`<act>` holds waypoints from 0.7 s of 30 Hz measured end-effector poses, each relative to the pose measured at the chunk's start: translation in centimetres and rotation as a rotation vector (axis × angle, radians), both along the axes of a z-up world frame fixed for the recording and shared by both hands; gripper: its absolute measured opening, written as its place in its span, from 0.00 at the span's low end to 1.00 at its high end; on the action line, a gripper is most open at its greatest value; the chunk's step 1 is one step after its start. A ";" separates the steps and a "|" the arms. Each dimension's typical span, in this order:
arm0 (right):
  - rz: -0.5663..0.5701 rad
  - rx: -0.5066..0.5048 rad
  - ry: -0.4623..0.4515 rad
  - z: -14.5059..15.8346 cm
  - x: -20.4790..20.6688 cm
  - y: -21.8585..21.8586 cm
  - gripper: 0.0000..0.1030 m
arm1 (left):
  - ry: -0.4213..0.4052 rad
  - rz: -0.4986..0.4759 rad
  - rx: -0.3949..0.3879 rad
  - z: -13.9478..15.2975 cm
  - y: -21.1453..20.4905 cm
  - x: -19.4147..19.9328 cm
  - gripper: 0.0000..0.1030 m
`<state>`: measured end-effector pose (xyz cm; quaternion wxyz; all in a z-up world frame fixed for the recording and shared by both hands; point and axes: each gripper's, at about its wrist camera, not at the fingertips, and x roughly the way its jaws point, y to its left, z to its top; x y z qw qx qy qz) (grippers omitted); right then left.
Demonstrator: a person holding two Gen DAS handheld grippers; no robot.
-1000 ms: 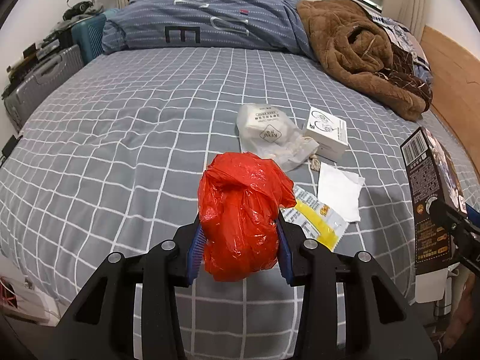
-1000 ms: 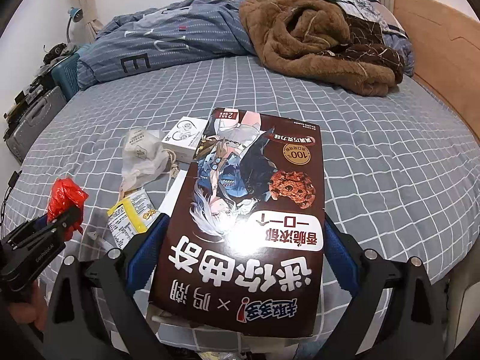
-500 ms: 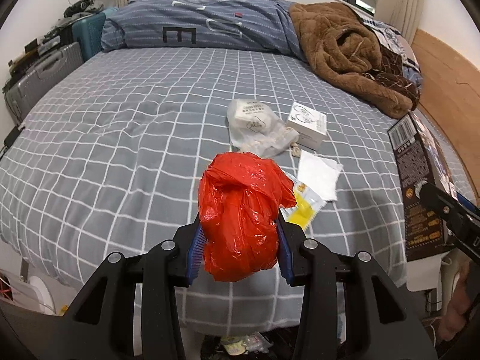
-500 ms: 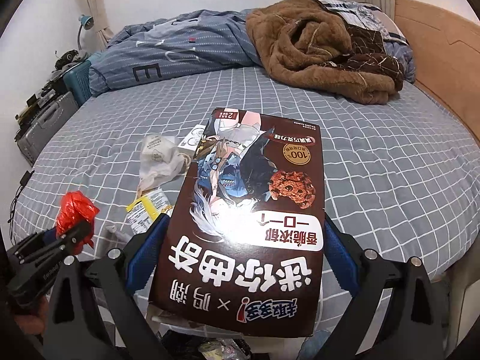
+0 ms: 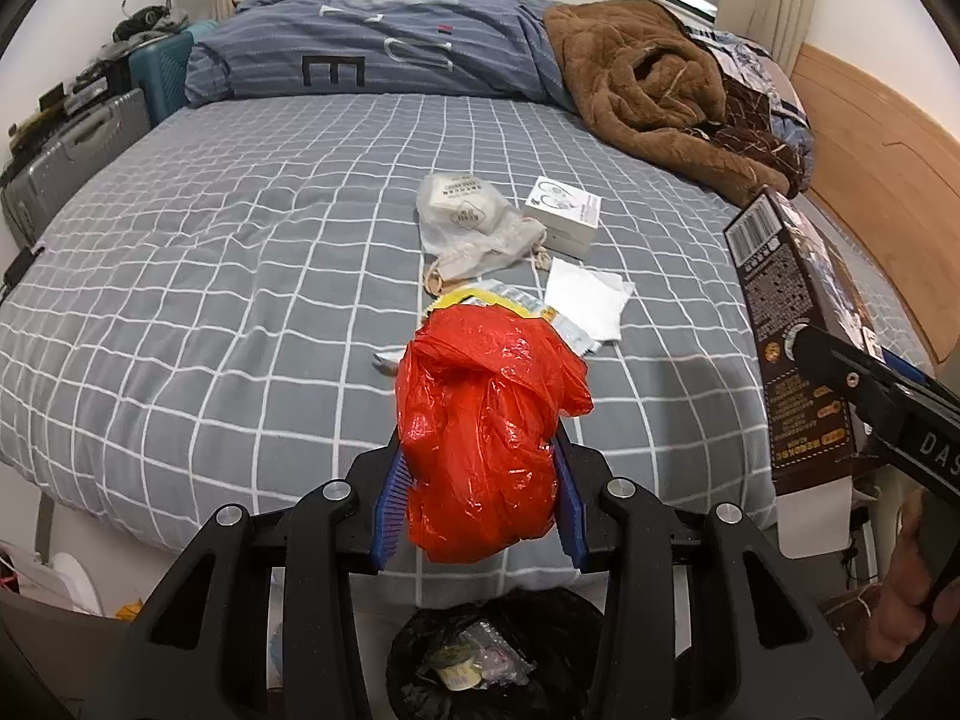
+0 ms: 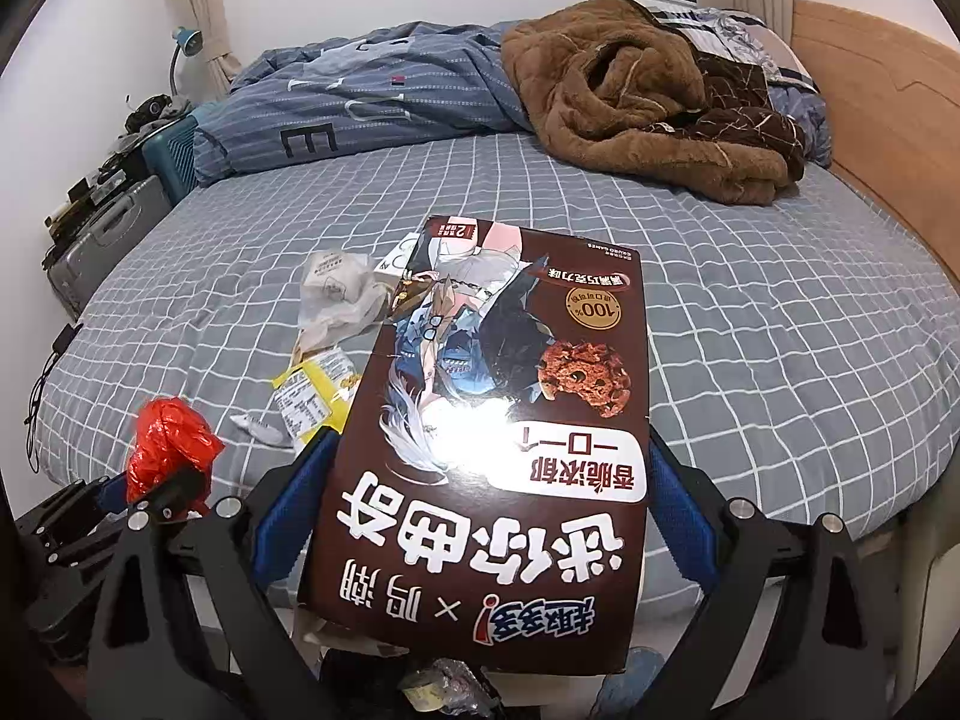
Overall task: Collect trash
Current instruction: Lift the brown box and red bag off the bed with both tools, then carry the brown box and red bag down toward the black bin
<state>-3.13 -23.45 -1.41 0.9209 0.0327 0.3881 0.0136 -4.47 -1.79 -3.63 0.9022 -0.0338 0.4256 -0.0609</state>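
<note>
My left gripper (image 5: 477, 495) is shut on a crumpled red plastic bag (image 5: 489, 432) and holds it past the bed's front edge, above a black-lined trash bin (image 5: 492, 660). The bag also shows in the right wrist view (image 6: 168, 444). My right gripper (image 6: 486, 510) is shut on a large brown cookie box (image 6: 510, 420), held flat over the bed's edge; the box also shows in the left wrist view (image 5: 792, 324). On the bed lie a clear plastic pouch (image 5: 465, 225), a white box (image 5: 564, 213), a white tissue (image 5: 585, 303) and a yellow wrapper (image 6: 315, 387).
The grey checked bed (image 5: 240, 252) fills the view, with a blue duvet (image 5: 384, 48) and a brown blanket (image 5: 654, 90) at the far side. Suitcases (image 5: 72, 150) stand to the left. A wooden headboard (image 6: 888, 138) is on the right.
Both grippers have pulled back from the bed with their loads. The bed's front edge and the trash bin below have come into view.
</note>
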 end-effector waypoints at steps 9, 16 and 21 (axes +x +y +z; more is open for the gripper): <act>0.007 -0.011 -0.009 0.1 -1.3 0.2 0.89 | -0.013 -0.018 0.005 0.3 -0.7 -1.7 0.39; 0.021 -0.027 -0.020 0.1 -2.3 0.8 0.89 | -0.009 -0.023 -0.006 0.3 -0.8 -2.7 0.39; 0.028 -0.024 -0.020 0.0 -3.2 0.9 0.89 | -0.012 -0.028 -0.003 0.4 -0.9 -3.7 0.39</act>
